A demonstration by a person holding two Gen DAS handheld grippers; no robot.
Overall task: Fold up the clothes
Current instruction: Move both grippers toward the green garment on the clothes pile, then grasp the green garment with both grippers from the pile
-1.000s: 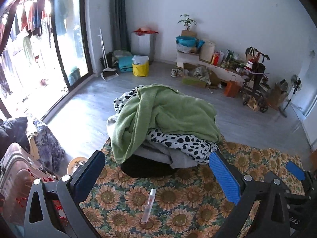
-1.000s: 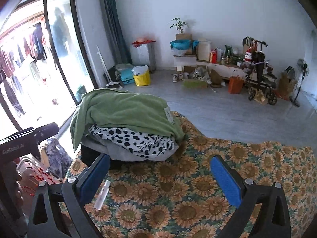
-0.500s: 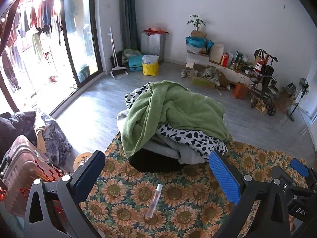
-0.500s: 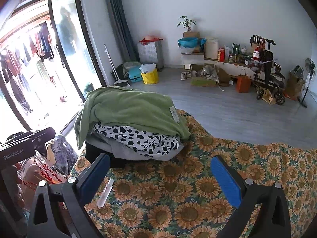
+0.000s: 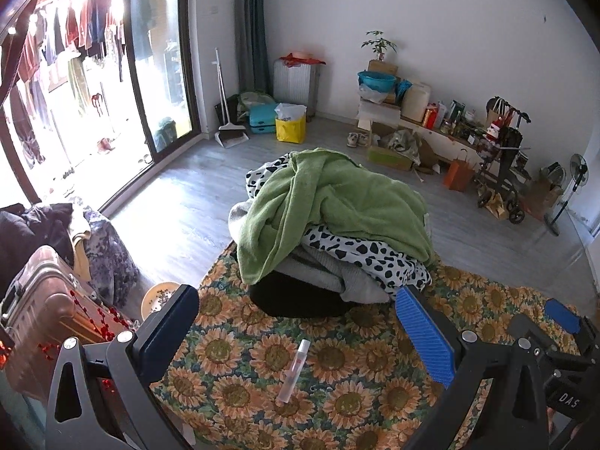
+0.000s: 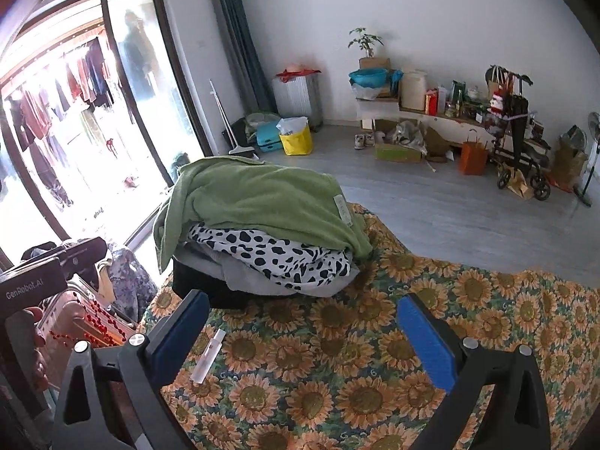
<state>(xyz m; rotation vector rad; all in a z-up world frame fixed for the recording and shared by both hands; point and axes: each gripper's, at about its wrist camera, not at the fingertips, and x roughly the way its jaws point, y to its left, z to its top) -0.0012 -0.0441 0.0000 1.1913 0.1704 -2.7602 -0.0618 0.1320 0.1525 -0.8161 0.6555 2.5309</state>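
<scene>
Item count, near to far:

- Grippers: two, the left gripper (image 5: 298,332) and the right gripper (image 6: 305,332).
- Clear tube (image 5: 293,371): one, near left on the sunflower cloth (image 5: 483,300).
- Pile of clothes (image 5: 337,232): one, holding four visible layers: one green garment (image 5: 348,202), one black-spotted white garment (image 5: 367,253), one grey garment (image 5: 333,272), one black garment (image 5: 296,300).
- Far left: one broom (image 5: 225,101), one yellow bag (image 5: 290,129).
- Far right: one orange bag (image 5: 459,174), one standing fan (image 5: 573,183).

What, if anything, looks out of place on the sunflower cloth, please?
A small clear tube lies loose on the sunflower cloth, apart from the clothes pile. It is not clothing and sits where garments would be spread.
</scene>
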